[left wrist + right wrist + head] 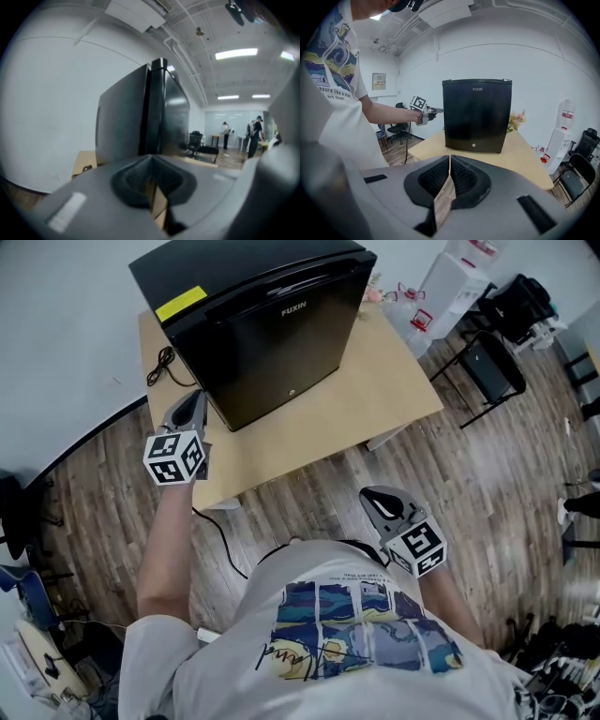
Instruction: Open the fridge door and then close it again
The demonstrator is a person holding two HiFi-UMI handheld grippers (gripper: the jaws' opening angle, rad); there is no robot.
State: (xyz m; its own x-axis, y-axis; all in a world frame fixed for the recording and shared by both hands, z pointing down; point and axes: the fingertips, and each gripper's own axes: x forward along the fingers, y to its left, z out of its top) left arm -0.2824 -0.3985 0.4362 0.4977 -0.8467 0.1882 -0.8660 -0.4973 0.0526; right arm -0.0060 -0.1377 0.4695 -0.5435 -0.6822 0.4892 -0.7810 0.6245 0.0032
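A black mini fridge (272,324) stands on a wooden table (375,390) with its door closed. My left gripper (193,404) is shut and empty, and its tips are close to the fridge's front left corner, beside the door's edge. In the left gripper view the fridge's side and door edge (157,108) rise just beyond the shut left gripper (151,159). My right gripper (377,496) hangs low over the floor in front of the table, shut on nothing. The right gripper view shows the fridge door (477,115) head-on beyond the right gripper (450,160), with the left gripper (423,111) at the fridge's left.
A black cable (167,367) lies on the table left of the fridge. Flowers (516,120) stand behind its right side. A white water dispenser (450,292) and black chairs (492,362) are at the right. Wooden floor (309,502) surrounds the table. People (253,133) stand far off.
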